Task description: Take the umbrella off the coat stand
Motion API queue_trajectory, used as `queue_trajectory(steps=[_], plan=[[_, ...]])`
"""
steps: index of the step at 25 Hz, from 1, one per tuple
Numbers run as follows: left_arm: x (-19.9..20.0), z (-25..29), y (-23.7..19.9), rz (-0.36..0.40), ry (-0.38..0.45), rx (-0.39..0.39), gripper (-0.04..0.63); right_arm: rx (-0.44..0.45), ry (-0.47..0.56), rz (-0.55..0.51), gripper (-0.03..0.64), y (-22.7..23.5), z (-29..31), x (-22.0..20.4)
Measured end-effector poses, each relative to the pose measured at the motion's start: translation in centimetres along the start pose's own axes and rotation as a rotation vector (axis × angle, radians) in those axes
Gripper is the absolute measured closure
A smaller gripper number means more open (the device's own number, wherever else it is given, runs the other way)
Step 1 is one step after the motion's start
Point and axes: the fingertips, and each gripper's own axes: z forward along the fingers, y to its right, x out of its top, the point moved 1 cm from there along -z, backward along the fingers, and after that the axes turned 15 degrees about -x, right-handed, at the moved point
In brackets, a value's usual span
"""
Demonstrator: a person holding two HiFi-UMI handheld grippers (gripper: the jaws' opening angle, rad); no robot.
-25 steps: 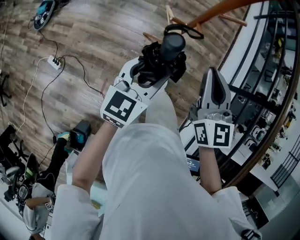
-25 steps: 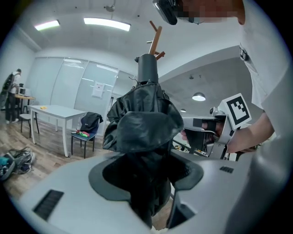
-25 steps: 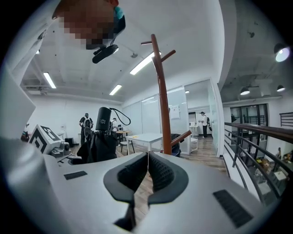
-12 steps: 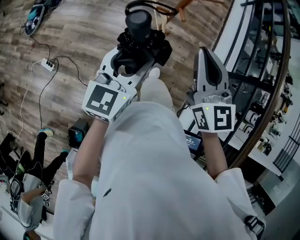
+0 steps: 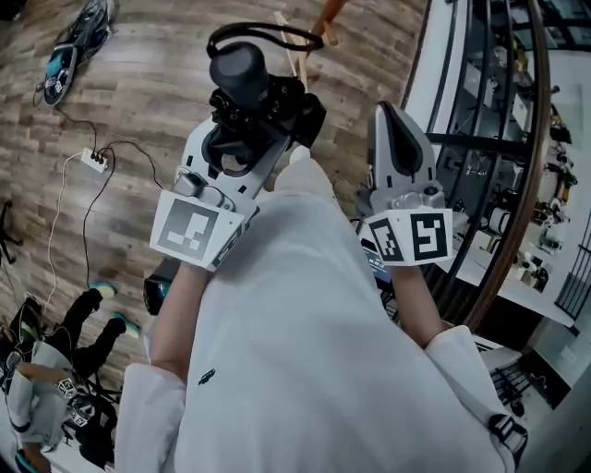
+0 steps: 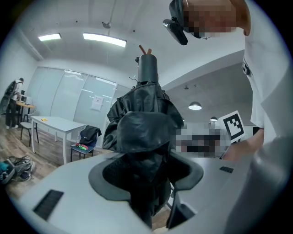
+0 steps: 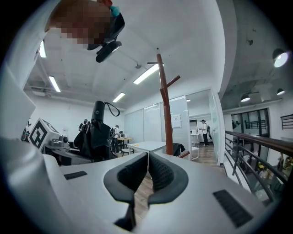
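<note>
A folded black umbrella [image 5: 263, 102] stands upright with its round handle [image 5: 238, 66] and wrist strap on top. My left gripper [image 5: 242, 152] is shut on its bunched fabric. In the left gripper view the umbrella [image 6: 144, 123] fills the gap between the pads of that gripper [image 6: 146, 171]. Only the pegs of the wooden coat stand [image 5: 309, 26] show at the top edge of the head view, apart from the umbrella. My right gripper [image 5: 399, 139] is beside it on the right, shut and holding nothing. In the right gripper view, past that gripper [image 7: 148, 171], I see the stand's pole [image 7: 165, 109] and the umbrella [image 7: 96, 132] at left.
A dark metal railing [image 5: 526, 185] with a wooden rail curves along the right. A power strip [image 5: 92, 159] with cables lies on the wooden floor at left. A person [image 5: 55, 369] sits at lower left. A white table [image 6: 55, 122] and a chair [image 6: 84, 137] stand further off.
Both grippers have risen, the left one carrying the umbrella. The umbrella has shifted left in the head view, and the coat stand has slid off toward the top edge.
</note>
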Motion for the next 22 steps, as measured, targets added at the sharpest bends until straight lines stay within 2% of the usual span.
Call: queue_trajectory(steps=[4,8,13,18,22], plan=[[0.7,-0.3,1.2,-0.005,0.004,-0.028,0.359,-0.007,0.008,-0.014,0.583,-0.3,-1.0,0.3],[1.0,-0.3,2.1,0.013,0.005,-0.021,0.358,-0.005,0.017,-0.02,0.583,-0.2,-1.9,0.5],[1.7,-1.1,3.4,-0.021,0.052,-0.007,0.359,-0.013,-0.015,-0.018,0.583,-1.2,-3.7,0.2],[1.5,-1.5,4.4,-0.032,0.047,-0.022,0.359,-0.023,-0.034,-0.032,0.583,-2.1,-4.5,0.0],[0.7,-1.9,5.3,-0.033,0.008,-0.035,0.359,-0.019,-0.045,-0.06,0.583,-2.9,-5.2,0.2]])
